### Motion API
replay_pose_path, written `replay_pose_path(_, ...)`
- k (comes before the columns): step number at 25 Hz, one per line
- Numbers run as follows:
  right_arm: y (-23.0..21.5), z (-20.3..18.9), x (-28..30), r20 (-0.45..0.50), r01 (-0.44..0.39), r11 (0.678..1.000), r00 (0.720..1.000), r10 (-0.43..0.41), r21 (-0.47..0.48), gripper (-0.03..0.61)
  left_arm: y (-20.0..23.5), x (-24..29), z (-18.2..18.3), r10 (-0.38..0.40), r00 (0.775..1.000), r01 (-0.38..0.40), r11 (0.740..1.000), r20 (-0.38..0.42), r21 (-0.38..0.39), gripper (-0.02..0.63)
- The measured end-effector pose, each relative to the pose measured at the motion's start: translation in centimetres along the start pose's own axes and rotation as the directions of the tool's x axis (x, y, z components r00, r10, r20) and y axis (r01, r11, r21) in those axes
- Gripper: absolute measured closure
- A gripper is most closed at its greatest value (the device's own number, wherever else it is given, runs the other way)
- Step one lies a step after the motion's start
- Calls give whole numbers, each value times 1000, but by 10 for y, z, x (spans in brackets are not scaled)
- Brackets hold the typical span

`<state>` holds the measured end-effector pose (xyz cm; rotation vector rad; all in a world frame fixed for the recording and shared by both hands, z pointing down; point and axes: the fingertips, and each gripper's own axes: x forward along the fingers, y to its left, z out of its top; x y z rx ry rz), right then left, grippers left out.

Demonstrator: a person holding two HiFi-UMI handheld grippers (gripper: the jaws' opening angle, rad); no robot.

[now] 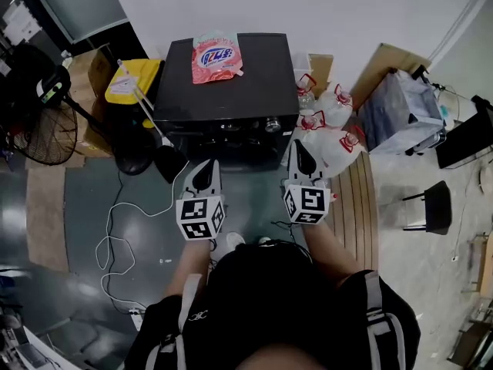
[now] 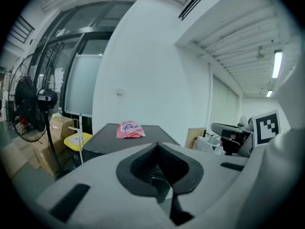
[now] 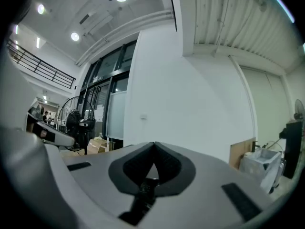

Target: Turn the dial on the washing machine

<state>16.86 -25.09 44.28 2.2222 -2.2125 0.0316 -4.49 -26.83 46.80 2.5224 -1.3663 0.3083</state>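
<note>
Nearest: left hand-held gripper [image 1: 204,169] and right hand-held gripper [image 1: 299,149], both clenched on nothing, before washing machine [image 1: 223,91]. Dial [image 1: 273,125] on its front edge toward the right, near right hand-held gripper, apart from it. Pink pouch [image 1: 216,56] lying on top; water bottles [image 1: 331,118] just beside, at right.

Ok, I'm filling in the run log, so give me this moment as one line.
stage: before contact | left gripper: shut, empty | right gripper: shut, empty | dial: untouched | pink pouch: on washing machine
</note>
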Motion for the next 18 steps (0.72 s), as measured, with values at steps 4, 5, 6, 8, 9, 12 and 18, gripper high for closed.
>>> replay_pose_path(4, -7, -1, 1, -6, 7, 1000, 1000, -7, 23, 569, -1, -2, 6, 9, 1000, -9, 1000, 16, 7, 611)
replay_pose_path(5, -8, -2, 1, -7, 6, 1000, 1000, -6, 27, 569, -1, -2, 6, 12, 1000, -12, 1000, 18, 8, 611)
replay_pose_path(6, -8, -3, 1, -7, 5, 1000, 1000, -5, 29, 569, 0, -3, 6, 14, 1000, -15, 1000, 17, 8, 611)
replay_pose_path(8, -7, -3, 2, -7, 3, 999, 1000, -3, 32, 569, 1, -3, 5, 16, 1000, -16, 1000, 10, 7, 611)
replay_pose_path(9, -6, -3, 3, -8, 1, 999, 1000, -1, 33, 569, 1, -2, 5, 15, 1000, -15, 1000, 5, 6, 611)
replay_pose_path(12, -4, -3, 2, -10, -10, 999, 1000, 10, 32, 569, -1, -3, 3, 13, 1000, -13, 1000, -2, 4, 611)
replay_pose_path(18, -4, -5, 1, -18, -20, 999, 1000, 21, 30, 569, -6, -2, 5, 10, 1000, -10, 1000, -1, 9, 611)
